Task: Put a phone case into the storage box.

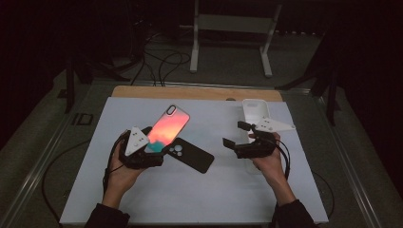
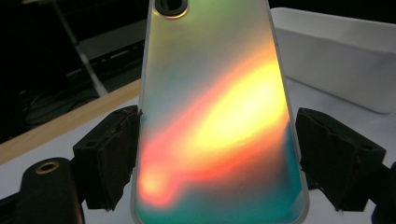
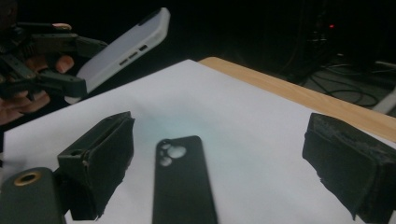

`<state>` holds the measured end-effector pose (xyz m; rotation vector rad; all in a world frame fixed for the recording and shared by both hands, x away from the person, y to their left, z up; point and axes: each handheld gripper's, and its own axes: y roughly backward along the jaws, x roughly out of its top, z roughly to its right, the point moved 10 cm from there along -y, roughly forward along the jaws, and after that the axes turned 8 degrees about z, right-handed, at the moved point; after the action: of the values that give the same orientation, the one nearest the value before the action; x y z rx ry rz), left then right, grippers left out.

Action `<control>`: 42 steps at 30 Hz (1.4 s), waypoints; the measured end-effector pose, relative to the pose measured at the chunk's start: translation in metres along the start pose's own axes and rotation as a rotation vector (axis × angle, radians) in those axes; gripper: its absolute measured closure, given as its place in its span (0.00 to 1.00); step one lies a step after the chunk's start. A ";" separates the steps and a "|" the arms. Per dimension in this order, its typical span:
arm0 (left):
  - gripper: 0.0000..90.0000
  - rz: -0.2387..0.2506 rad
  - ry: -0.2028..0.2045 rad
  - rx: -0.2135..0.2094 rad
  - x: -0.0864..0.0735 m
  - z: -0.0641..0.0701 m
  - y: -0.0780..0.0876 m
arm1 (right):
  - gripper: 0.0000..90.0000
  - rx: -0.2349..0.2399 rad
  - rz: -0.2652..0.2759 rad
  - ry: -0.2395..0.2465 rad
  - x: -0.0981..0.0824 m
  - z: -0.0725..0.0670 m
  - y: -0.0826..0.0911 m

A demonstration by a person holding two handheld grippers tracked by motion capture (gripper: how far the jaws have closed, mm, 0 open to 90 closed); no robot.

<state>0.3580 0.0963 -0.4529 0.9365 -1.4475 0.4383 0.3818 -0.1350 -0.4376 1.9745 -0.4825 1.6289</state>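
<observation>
White tabletop (image 1: 190,199), black case (image 1: 190,154) lying flat, left tongs (image 1: 151,151) gripping iridescent case (image 1: 167,129), right tongs (image 1: 234,134) open.

No readable text, label or number anywhere — none.

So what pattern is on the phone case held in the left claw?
The glossy phone case has an orange-yellow glow fading into teal; the left gripper view shows it best.

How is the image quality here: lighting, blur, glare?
High view: dim room, only the white mat is lit. Left gripper view: the iridescent phone case sits close and soft, with a bright yellow-orange sheen. Right gripper view: the black phone case blurs toward the bottom edge, and the background is nearly black.
</observation>
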 end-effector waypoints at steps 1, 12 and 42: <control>0.19 0.003 -0.007 -0.009 0.003 0.003 -0.001 | 0.10 0.013 0.002 -0.007 0.002 -0.002 -0.003; 0.19 0.027 -0.069 -0.096 0.023 0.038 -0.015 | 0.10 0.105 -0.011 -0.055 0.015 -0.026 -0.030; 0.20 0.012 -0.096 -0.106 0.022 0.065 -0.031 | 0.96 0.260 -0.077 -0.236 0.022 -0.069 -0.054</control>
<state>0.3430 0.0228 -0.4490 0.8740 -1.5491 0.3262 0.3636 -0.0493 -0.4166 2.3629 -0.2868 1.4801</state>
